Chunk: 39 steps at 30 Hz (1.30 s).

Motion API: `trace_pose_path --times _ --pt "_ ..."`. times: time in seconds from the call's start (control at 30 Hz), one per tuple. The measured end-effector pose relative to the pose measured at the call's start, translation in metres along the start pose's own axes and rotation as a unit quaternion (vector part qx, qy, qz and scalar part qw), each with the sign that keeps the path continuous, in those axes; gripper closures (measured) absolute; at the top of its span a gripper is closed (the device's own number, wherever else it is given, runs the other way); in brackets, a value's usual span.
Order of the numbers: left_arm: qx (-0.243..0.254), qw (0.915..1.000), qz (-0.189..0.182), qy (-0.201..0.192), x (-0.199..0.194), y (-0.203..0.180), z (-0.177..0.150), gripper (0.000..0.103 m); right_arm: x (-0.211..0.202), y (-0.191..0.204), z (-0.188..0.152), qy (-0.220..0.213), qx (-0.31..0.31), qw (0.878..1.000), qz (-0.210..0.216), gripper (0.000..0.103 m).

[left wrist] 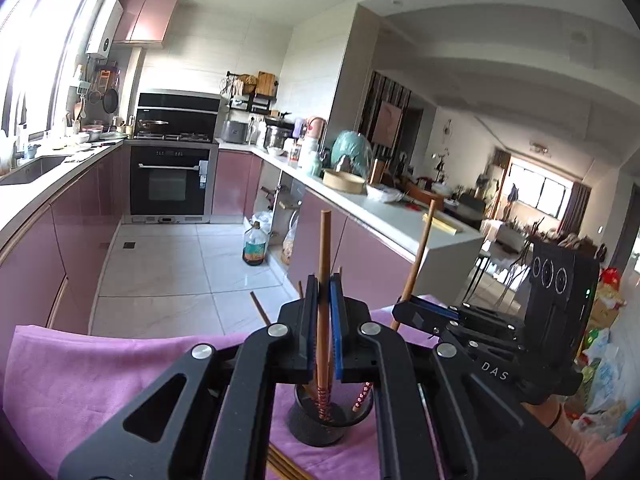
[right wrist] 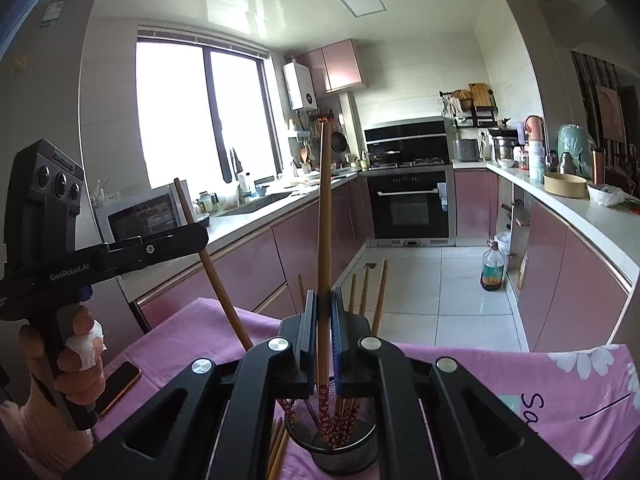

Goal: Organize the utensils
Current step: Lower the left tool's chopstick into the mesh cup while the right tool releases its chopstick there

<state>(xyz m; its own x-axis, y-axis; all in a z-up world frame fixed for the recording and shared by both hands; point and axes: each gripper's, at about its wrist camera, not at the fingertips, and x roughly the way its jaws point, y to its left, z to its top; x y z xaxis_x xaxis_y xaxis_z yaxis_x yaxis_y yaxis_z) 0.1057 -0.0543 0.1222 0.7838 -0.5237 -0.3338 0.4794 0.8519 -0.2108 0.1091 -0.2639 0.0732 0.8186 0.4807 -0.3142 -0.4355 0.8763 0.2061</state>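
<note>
A black mesh holder (left wrist: 326,420) (right wrist: 340,440) stands on a pink cloth (left wrist: 100,368) and holds several wooden chopsticks with red patterned ends. My left gripper (left wrist: 323,292) is shut on one chopstick (left wrist: 324,264), upright, its patterned end inside the holder. My right gripper (right wrist: 323,304) is shut on another chopstick (right wrist: 325,208), upright above the holder, its patterned end in it. The right gripper also shows in the left wrist view (left wrist: 432,312), and the left gripper in the right wrist view (right wrist: 176,236).
Loose chopsticks (right wrist: 278,452) lie on the cloth by the holder. A phone (right wrist: 118,386) lies at the cloth's left edge. Pink cabinets, an oven (left wrist: 170,184) and cluttered counters ring the tiled floor. An oil bottle (left wrist: 255,246) stands on the floor.
</note>
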Motion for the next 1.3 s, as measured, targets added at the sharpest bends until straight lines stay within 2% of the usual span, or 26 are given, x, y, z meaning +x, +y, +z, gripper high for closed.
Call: trace_pose_path --times 0.47,0.87,1.3 --pt "-0.015 0.9973 0.011 0.071 0.044 0.019 -0.022 0.097 0.025 -0.004 -0.022 0.048 0.008 0.999 -0.014 0.098" --pt "-0.017 0.9942 0.015 0.105 0.071 0.038 -0.027 0.096 0.051 -0.018 -0.038 0.113 0.029 0.993 -0.025 0.098" --pt "-0.043 0.9906 0.029 0.127 0.099 0.057 -0.035 0.093 0.063 -0.025 -0.036 0.119 0.050 0.991 -0.039 0.094"
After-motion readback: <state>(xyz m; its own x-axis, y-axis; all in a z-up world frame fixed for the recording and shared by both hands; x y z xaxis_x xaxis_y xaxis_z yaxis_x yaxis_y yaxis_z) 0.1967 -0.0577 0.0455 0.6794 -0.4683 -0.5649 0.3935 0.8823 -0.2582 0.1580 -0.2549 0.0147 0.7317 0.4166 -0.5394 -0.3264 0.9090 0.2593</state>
